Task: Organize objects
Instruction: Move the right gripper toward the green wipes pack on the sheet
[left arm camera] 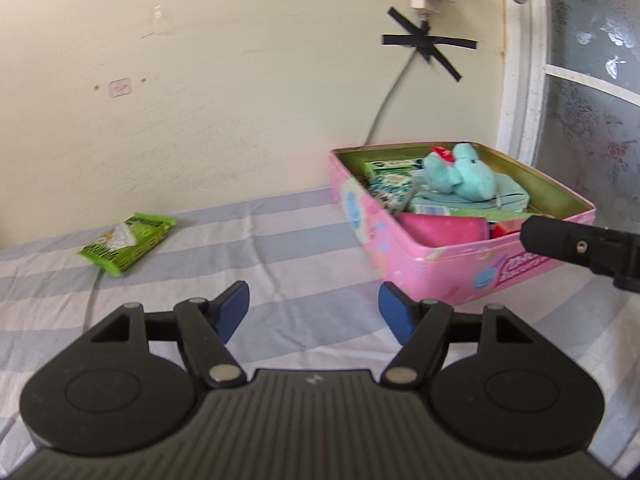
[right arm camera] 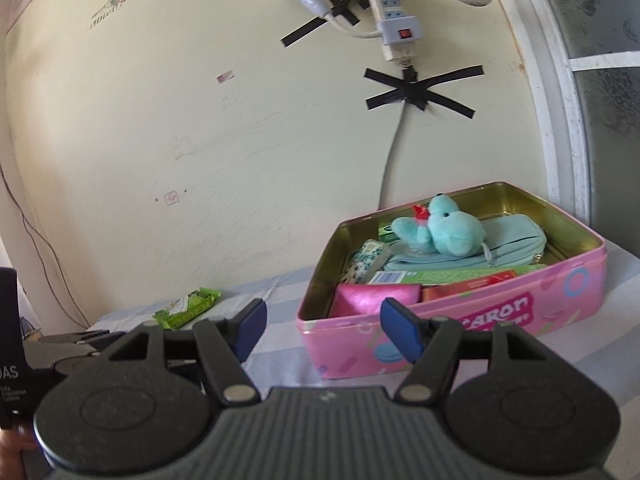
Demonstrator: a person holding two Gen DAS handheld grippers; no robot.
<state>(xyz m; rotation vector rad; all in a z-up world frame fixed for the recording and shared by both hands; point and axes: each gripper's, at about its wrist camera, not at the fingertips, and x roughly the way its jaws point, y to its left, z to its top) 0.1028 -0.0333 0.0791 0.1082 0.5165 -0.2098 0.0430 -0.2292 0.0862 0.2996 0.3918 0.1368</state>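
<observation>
Both your left tongs [left arm camera: 314,312] and right tongs [right arm camera: 322,332] hang released and empty above the striped bed [left arm camera: 280,248]. The green packet [left arm camera: 128,246] lies alone ahead-left of the left tongs, probably the last stray. The pink tin [right arm camera: 460,320] sits just ahead-right, already packed, likely its destination.

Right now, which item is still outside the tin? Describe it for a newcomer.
Find the pink tin on the striped sheet. To its left, near the wall, lies a flat green packet, the only loose item and bright lime.
</observation>
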